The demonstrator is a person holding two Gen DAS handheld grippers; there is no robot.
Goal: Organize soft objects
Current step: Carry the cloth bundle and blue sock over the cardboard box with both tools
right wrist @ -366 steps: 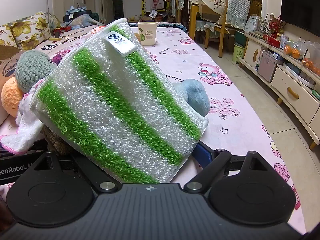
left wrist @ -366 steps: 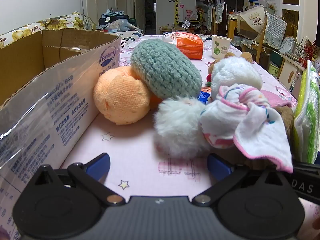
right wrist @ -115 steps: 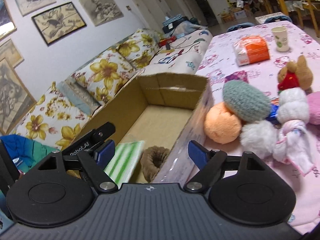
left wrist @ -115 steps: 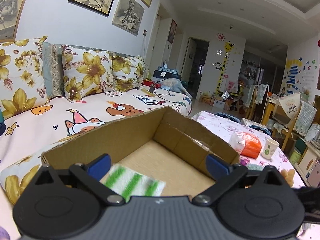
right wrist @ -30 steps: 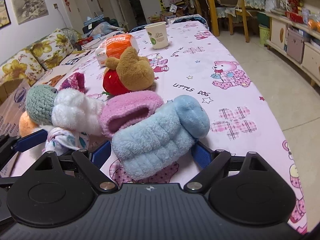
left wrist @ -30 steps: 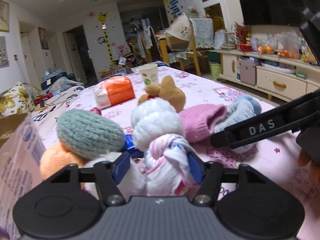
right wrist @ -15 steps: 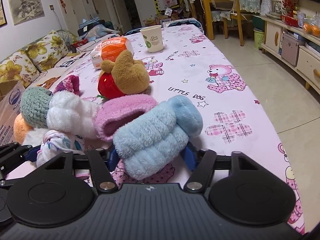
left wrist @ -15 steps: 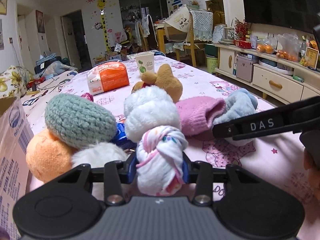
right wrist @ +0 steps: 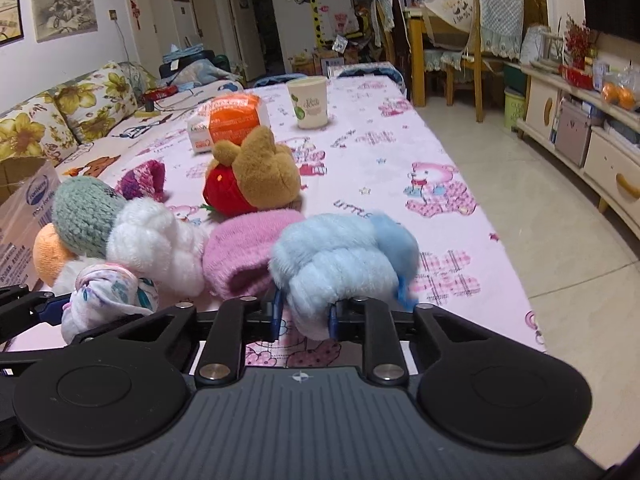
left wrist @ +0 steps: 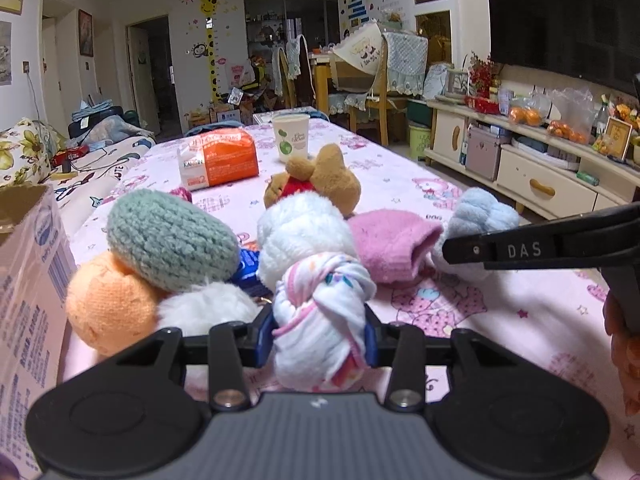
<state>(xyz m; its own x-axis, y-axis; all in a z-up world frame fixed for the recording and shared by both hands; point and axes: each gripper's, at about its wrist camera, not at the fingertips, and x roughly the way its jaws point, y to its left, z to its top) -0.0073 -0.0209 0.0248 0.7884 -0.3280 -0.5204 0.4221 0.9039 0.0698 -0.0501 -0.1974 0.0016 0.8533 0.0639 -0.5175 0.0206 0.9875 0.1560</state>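
Observation:
My left gripper (left wrist: 318, 338) is shut on a knotted white patterned cloth (left wrist: 322, 312), also seen in the right wrist view (right wrist: 106, 296). My right gripper (right wrist: 304, 316) is shut on a fluffy light-blue sock roll (right wrist: 340, 268), which also shows in the left wrist view (left wrist: 480, 220). Around them on the pink tablecloth lie a pink sock (right wrist: 244, 252), a white fluffy roll (right wrist: 156, 248), a green knitted ball (left wrist: 168, 240), an orange ball (left wrist: 108, 300) and a brown plush toy (right wrist: 256, 172).
A cardboard box (left wrist: 28, 280) stands at the left table edge. An orange package (left wrist: 218, 158) and a paper cup (left wrist: 291, 136) sit farther back. The table's right edge (right wrist: 516, 280) drops to the tiled floor. A sofa (right wrist: 60, 120) is left.
Both grippers have closed: the left on the knotted cloth, the right on the blue sock roll, squeezing it narrower. Both have drawn slightly closer to the pile.

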